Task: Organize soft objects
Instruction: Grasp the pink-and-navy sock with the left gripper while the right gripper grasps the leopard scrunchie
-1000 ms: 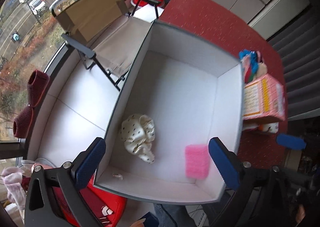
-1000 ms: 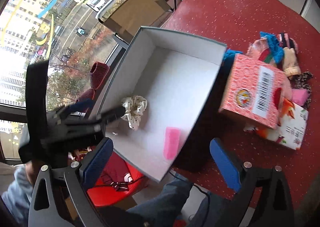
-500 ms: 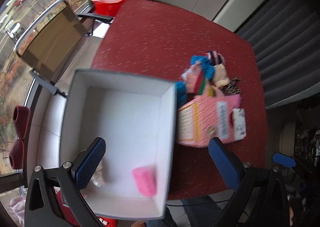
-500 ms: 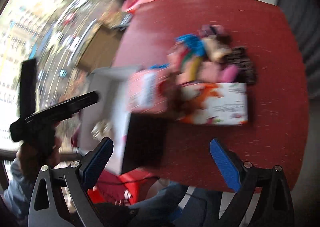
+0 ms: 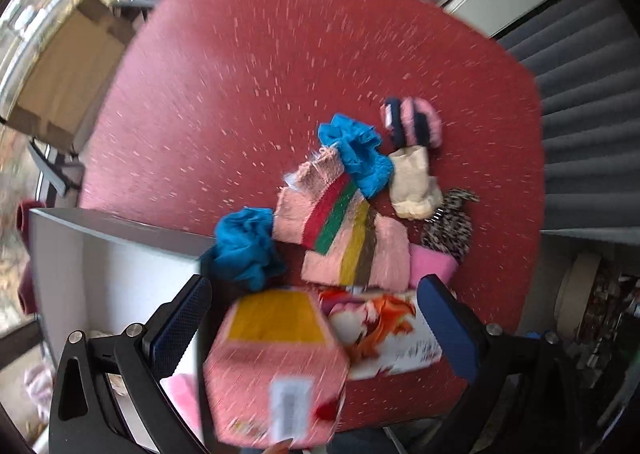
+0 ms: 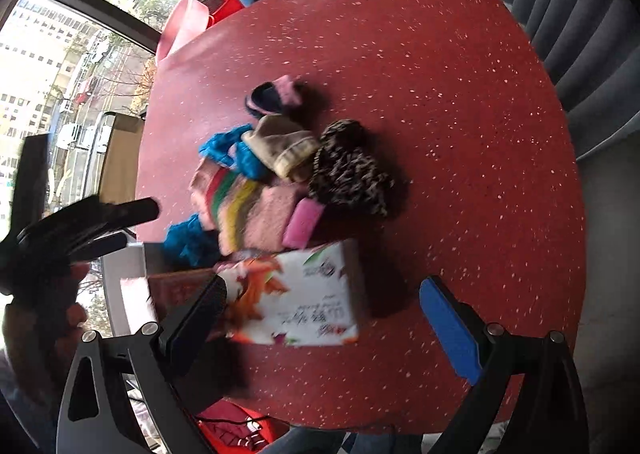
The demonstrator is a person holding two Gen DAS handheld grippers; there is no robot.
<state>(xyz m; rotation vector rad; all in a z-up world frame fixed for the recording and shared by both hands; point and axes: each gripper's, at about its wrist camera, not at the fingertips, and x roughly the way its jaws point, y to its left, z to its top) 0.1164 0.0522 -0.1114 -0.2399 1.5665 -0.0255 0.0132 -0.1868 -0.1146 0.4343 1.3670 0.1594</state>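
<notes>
Here, both tongs [image 5: 312,324] [image 6: 324,318] gape apart over a speckled red table [image 6: 440,93] — grey curtain [image 6: 580,33] beside.

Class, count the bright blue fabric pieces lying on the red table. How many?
2. One blue piece lies at the pile's far side, against the beige sock; the other blue piece sits beside the white box. More may be hidden underneath.

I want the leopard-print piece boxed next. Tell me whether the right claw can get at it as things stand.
Probably yes. The right claw is open and empty, and the leopard-print piece lies uncovered at the pile's edge. The tissue pack sits between them, so the claw would likely have to pass over it.
</notes>
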